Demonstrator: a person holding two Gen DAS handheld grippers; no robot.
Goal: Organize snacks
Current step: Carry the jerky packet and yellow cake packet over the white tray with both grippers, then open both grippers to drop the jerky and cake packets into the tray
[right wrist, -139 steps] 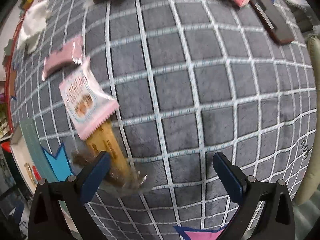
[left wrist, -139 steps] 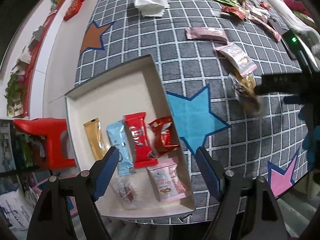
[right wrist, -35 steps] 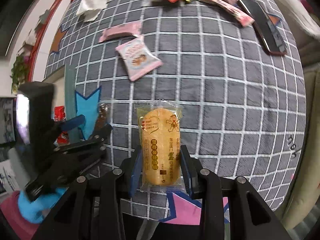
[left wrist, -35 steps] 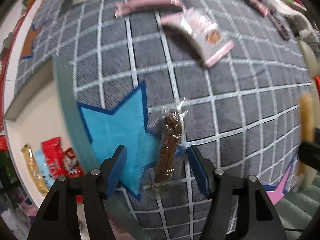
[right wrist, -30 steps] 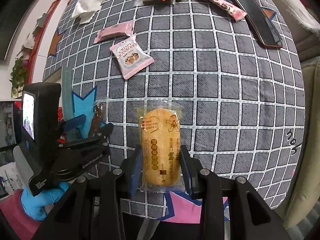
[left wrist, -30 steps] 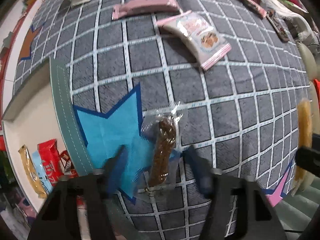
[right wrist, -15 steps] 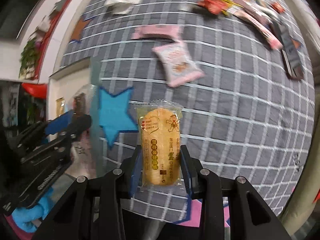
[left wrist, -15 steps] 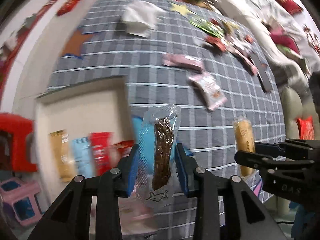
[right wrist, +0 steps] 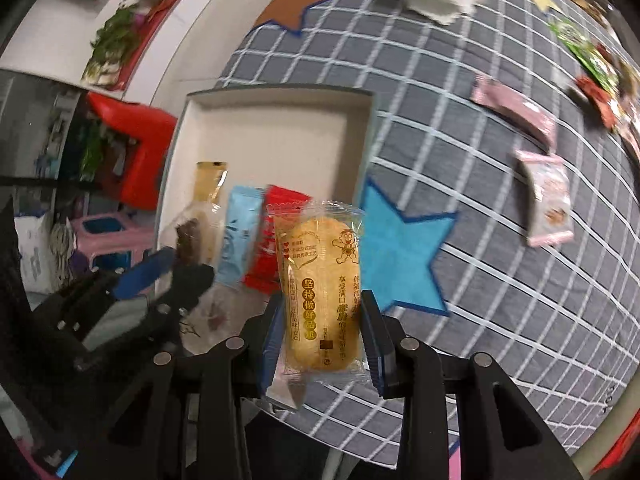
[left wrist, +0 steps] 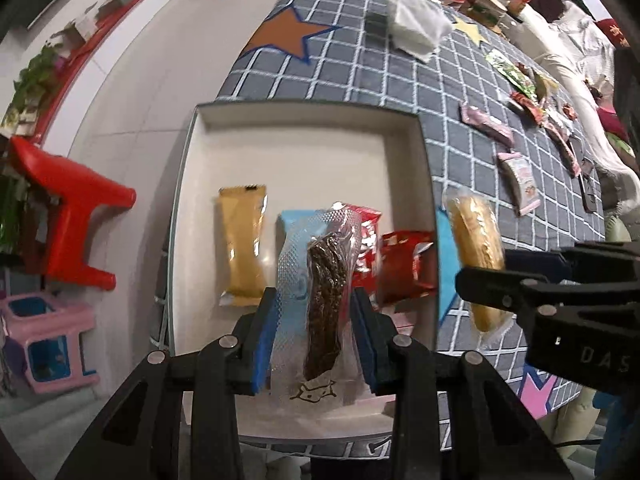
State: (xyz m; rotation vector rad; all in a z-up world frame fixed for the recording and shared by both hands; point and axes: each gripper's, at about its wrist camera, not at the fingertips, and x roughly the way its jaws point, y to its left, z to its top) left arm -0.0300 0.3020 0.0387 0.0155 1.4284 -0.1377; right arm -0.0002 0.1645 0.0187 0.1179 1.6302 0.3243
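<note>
My left gripper (left wrist: pixel 313 300) is shut on a clear packet with a brown jerky stick (left wrist: pixel 324 280) and hangs over the open white box (left wrist: pixel 304 160). In the box lie a gold packet (left wrist: pixel 242 240), a light blue packet (left wrist: pixel 290 220) and red packets (left wrist: pixel 404 264). My right gripper (right wrist: pixel 321 304) is shut on a yellow rice cracker packet (right wrist: pixel 320 280), held above the box's right rim (right wrist: pixel 370 128) beside the blue star (right wrist: pixel 400 256). The left wrist view shows the cracker (left wrist: pixel 476 248) just right of the box. The jerky (right wrist: pixel 192 240) appears at the left of the right wrist view.
The box sits at the left edge of a grey checked cloth (left wrist: pixel 400 80) with coloured stars. Pink packets (left wrist: pixel 520 180), several more snacks and a white tissue (left wrist: pixel 416 28) lie farther right. A red stool (left wrist: pixel 76 208) and a pink stool (left wrist: pixel 44 340) stand on the floor at left.
The left gripper shut on the jerky packet on the blue star, lifted it and carried it over the box. The right gripper, still holding the cracker, followed leftwards to the box's rim.
</note>
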